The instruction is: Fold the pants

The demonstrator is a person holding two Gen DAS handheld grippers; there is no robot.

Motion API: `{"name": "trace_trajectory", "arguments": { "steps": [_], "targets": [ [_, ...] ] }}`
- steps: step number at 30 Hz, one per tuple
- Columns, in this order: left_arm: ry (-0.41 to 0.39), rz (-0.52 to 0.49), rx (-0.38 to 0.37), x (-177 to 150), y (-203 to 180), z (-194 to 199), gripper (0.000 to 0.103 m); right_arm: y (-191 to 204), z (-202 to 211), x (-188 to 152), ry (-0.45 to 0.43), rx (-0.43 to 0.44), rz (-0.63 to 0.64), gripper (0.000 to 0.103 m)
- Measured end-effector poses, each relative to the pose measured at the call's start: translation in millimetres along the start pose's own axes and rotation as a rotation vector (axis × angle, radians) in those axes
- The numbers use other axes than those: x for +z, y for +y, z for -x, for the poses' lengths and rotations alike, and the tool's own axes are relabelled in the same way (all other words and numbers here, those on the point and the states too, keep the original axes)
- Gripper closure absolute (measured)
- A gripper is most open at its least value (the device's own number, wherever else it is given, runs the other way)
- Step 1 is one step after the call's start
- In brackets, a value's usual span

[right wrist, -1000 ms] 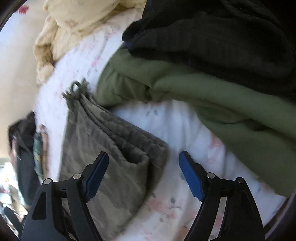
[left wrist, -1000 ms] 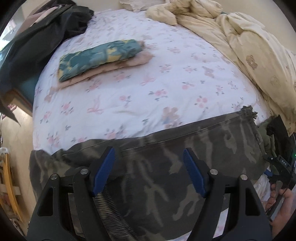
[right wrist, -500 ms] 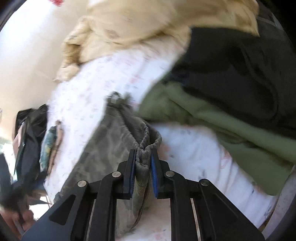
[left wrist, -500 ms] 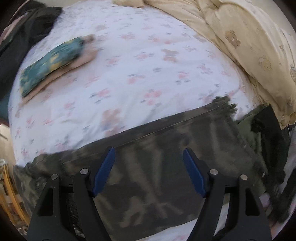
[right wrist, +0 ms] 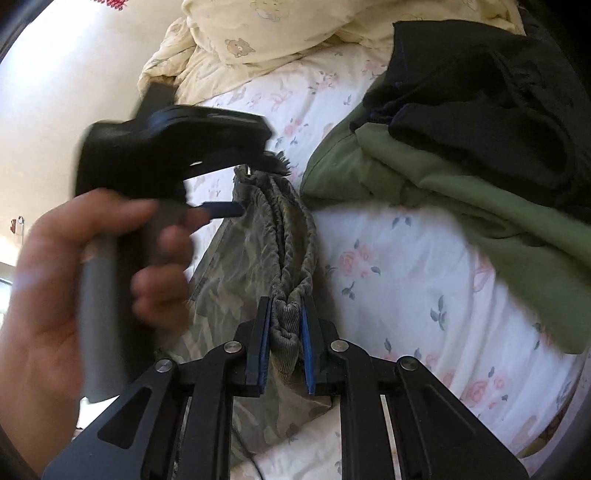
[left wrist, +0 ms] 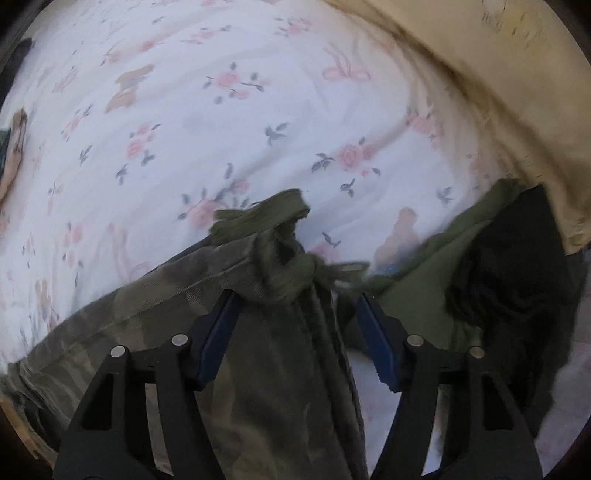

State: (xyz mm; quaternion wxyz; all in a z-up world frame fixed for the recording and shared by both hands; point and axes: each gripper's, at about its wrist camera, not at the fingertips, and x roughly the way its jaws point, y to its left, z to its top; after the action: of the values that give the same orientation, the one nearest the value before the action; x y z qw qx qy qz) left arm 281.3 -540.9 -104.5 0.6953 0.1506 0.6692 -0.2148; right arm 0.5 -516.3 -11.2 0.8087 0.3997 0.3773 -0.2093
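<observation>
- My right hand-held gripper [right wrist: 283, 343] is closest in its own view: black jointed fingers with blue pads, clamped together on a bunched, ribbed edge of the pants [right wrist: 280, 236].
- The pants are camouflage cotton in washed olive and grey, soft and creased, lying on the bed with the gathered waistband folds standing up between the pads.
- My left hand-held gripper [left wrist: 295, 332] points down over the same end of the pants [left wrist: 258, 369]; its jaws are closing, the cloth lies between them and the blue pads are not yet pressing on it.
- Just past those pads a frayed olive drawstring [left wrist: 280, 236] sits knotted in a loose tangle at the waistband.
- In the right view the left hand [right wrist: 85, 280] wraps a grey handle; it is blurred.
- The bed sheet [left wrist: 221, 129] is white, wrinkled, printed with pink roses and grey leaves.
- Beside the waistband lies a plain olive-green garment [right wrist: 461, 206], with a black ribbed-knit garment [right wrist: 480, 92] heaped on it.
- Farthest, a cream quilt [right wrist: 266, 33] printed with small bears is crumpled along the bed's edge.
- I can read no label or writing anywhere.
</observation>
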Motion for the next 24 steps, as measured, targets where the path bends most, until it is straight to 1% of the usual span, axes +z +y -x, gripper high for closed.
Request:
{"name": "trace_trajectory", "arguments": {
  "steps": [1,3,6,7,8,9,10,11,12,13,15,16,17,19,21,23,24],
  "targets": [
    [0.009,0.013,0.025,3,-1,-7,0.041,-2,0,1,0.002,0.003,-0.008,0.088],
    [0.027,0.058,0.027,8,0,-16,0.042,-2,-2,1,0.012,0.005,-0.005,0.088],
    [0.042,0.088,0.043,14,0,-25,0.043,5,-8,-1,0.033,0.015,0.022,0.088],
    [0.044,0.077,0.056,14,-2,-27,0.046,8,-9,-2,0.037,0.018,0.031,0.088],
    [0.039,0.052,0.094,12,-6,-28,0.051,9,-9,-2,0.039,0.018,0.038,0.088],
    [0.033,0.044,0.124,10,-8,-29,0.062,10,-9,-2,0.037,0.014,0.043,0.088],
    [0.031,0.041,0.137,9,-8,-28,0.073,10,-9,-2,0.037,0.015,0.041,0.088],
    [0.032,0.026,0.154,8,-8,-27,0.077,9,-9,-1,0.037,0.016,0.036,0.088],
    [0.037,0.016,0.148,11,-10,-27,0.084,8,-10,0,0.036,0.013,0.034,0.088],
    [0.042,0.014,0.137,12,-7,-25,0.087,9,-10,0,0.037,0.014,0.039,0.089],
    [0.05,0.009,0.103,12,-2,-18,0.089,12,-10,-2,0.037,0.014,0.064,0.089],
    [0.057,0.002,0.07,11,1,-12,0.089,15,-9,-3,0.035,0.016,0.076,0.089],
    [0.076,-0.001,0.013,11,5,-7,0.089,16,-8,-4,0.034,0.02,0.083,0.089],
    [0.088,-0.007,-0.065,11,18,9,0.09,25,-3,-10,0.03,0.039,0.125,0.089],
    [0.077,-0.035,-0.106,8,33,33,0.09,36,4,-20,0.022,0.087,0.169,0.089],
    [0.06,-0.078,-0.103,2,42,53,0.09,48,11,-30,0.009,0.113,0.224,0.089],
    [0.037,-0.105,-0.092,-4,50,70,0.09,57,15,-35,0.0,0.142,0.259,0.089]
  ]
}}
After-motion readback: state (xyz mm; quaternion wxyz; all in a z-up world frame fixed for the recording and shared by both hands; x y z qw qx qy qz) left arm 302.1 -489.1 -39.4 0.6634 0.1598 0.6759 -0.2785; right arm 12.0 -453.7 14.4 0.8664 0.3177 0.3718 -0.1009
